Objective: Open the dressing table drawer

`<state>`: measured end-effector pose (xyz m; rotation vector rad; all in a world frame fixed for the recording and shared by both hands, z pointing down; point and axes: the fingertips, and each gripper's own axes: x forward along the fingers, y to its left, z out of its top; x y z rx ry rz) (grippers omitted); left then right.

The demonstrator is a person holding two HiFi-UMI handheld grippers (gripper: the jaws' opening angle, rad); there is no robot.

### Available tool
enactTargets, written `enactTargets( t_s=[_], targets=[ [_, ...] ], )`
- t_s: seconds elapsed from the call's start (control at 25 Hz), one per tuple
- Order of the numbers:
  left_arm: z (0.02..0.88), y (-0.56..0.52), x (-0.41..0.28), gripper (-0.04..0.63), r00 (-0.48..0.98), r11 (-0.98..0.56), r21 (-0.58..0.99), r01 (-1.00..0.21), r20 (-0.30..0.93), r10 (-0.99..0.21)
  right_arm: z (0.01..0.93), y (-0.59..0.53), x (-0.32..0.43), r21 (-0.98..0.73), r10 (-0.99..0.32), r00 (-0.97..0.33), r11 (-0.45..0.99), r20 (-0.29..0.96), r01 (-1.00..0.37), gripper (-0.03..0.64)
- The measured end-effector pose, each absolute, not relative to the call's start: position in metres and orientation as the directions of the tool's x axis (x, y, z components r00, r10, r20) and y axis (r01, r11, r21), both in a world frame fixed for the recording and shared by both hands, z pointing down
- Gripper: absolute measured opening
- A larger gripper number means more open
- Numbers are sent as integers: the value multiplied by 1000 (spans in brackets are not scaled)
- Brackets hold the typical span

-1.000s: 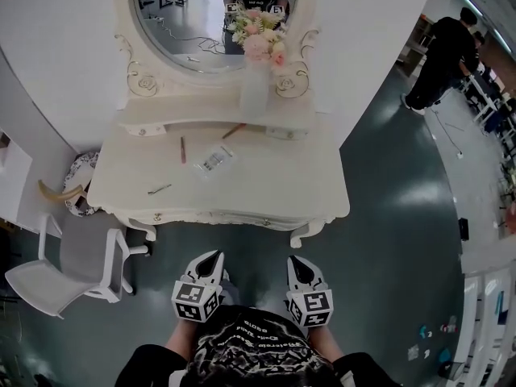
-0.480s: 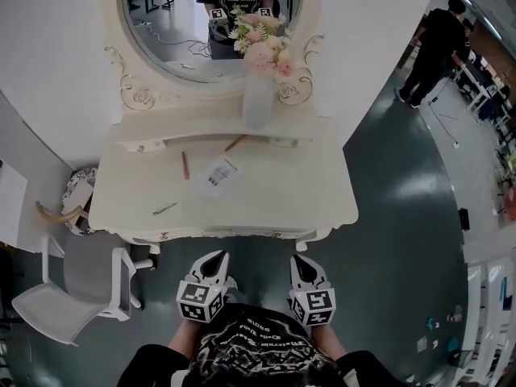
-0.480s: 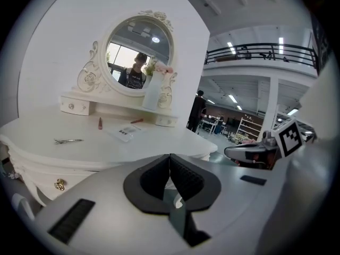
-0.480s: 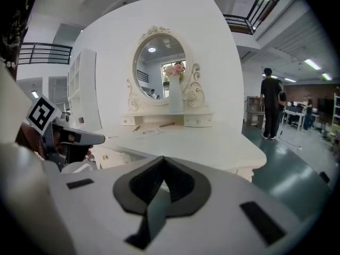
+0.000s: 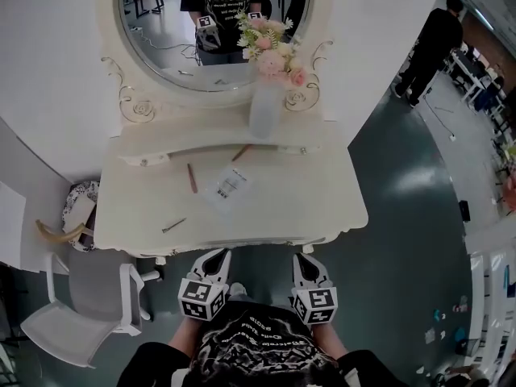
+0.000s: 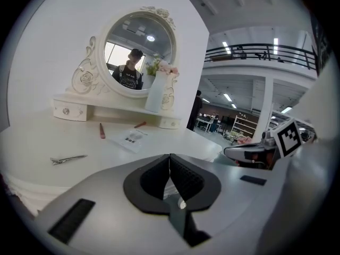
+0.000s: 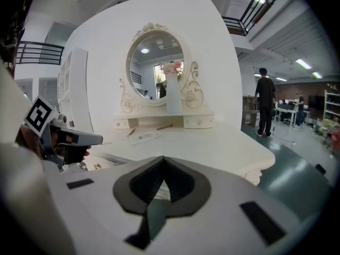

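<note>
The white dressing table point(image 5: 314, 208) stands straight ahead, its front edge just beyond both grippers. The drawer front lies under that edge, mostly hidden in the head view; in the right gripper view a small brass knob point(image 7: 97, 166) shows there. My left gripper point(image 5: 216, 256) is shut and holds nothing, its tip close below the table's front edge. My right gripper point(image 5: 304, 259) is also shut and holds nothing, level with it to the right. In the left gripper view the closed tips point(image 6: 169, 155) point over the tabletop; the right gripper's tips point(image 7: 162, 158) point likewise.
On the tabletop lie a brown pencil point(image 5: 192, 177), a paper packet point(image 5: 230, 185) and a hair clip point(image 5: 173, 225). A vase of flowers point(image 5: 266, 107) stands before the oval mirror point(image 5: 218, 31). A white chair point(image 5: 81, 313) is at the left. A person point(image 5: 427, 43) stands at the far right.
Both grippers and the person holding them have moved toward the table; its front edge now sits right above the gripper tips. Both stay shut.
</note>
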<state>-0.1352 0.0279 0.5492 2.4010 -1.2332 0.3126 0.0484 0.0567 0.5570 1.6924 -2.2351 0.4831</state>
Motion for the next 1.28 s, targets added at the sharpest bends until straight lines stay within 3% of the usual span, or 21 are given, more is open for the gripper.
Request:
enactTargets(
  t_s=[1.28],
  targets=[
    [545, -35, -138, 17, 536, -454, 287, -843, 386, -751, 565, -16, 71, -147, -862, -245, 199, 444, -969, 11]
  ],
)
